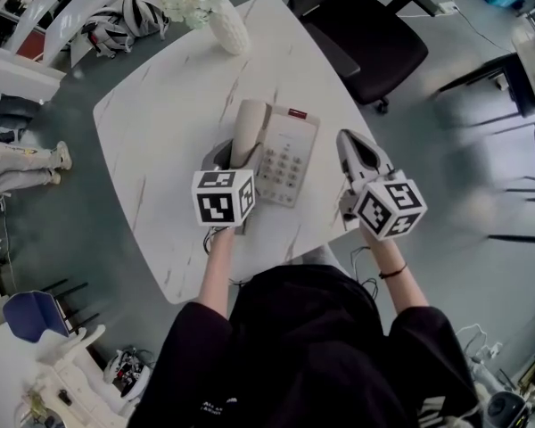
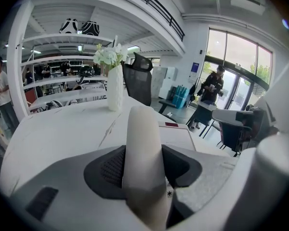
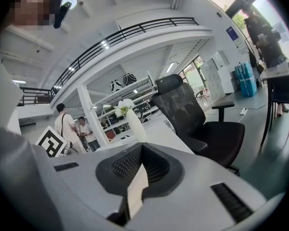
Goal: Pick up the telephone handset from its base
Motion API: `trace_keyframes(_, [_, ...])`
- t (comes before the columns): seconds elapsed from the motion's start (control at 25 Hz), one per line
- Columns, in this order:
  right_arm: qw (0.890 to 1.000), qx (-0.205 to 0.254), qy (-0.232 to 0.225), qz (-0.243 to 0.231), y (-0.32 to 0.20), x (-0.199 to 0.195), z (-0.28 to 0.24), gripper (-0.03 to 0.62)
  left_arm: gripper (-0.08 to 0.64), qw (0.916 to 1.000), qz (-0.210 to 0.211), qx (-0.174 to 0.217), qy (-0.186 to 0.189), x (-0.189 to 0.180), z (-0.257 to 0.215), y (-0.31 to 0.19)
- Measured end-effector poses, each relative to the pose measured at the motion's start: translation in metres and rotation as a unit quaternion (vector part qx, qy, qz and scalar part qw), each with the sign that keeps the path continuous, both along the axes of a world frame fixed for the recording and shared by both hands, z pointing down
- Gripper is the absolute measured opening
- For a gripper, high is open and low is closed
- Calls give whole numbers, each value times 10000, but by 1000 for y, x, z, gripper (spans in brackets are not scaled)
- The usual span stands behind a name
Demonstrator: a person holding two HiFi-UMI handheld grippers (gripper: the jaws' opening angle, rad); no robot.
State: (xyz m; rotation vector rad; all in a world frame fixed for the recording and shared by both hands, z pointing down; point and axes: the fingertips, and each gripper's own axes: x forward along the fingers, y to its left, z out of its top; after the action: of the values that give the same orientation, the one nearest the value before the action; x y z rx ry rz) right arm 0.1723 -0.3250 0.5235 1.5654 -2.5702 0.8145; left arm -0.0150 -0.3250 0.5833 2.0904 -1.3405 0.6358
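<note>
Left gripper (image 1: 234, 157) low over white marble-veined desk (image 1: 160, 150). Its fingers (image 2: 106, 170) closed onto both sides of long cream plastic telephone handset (image 1: 248, 127), dark pads pressing its middle. Handset lies along left side of cream push-button telephone base (image 1: 285, 163), near desk centre. White ribbed vase of pale flowers (image 1: 229, 27) at far edge behind phone. Right gripper (image 1: 350, 143) held just right of base, apart from it, fingers together, nothing between them. Black office chair (image 1: 374, 43) beyond far right corner.

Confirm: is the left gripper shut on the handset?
Shut: the left gripper has both pads pressed against the handset, as its own view shows. Off the base or not: cannot tell.
</note>
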Motion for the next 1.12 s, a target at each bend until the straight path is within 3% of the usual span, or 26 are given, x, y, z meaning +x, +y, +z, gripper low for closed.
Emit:
trace_keyframes(0.48, [9971,459,422,-444,-3,-16,-24,-9,207,9966,-344,565,490,-8,-47,17])
trace_keyframes(1.12, [9919,971,150,-811,-6,-37,-56,-9,207,9836,-842,1369,816,-33,-102,42])
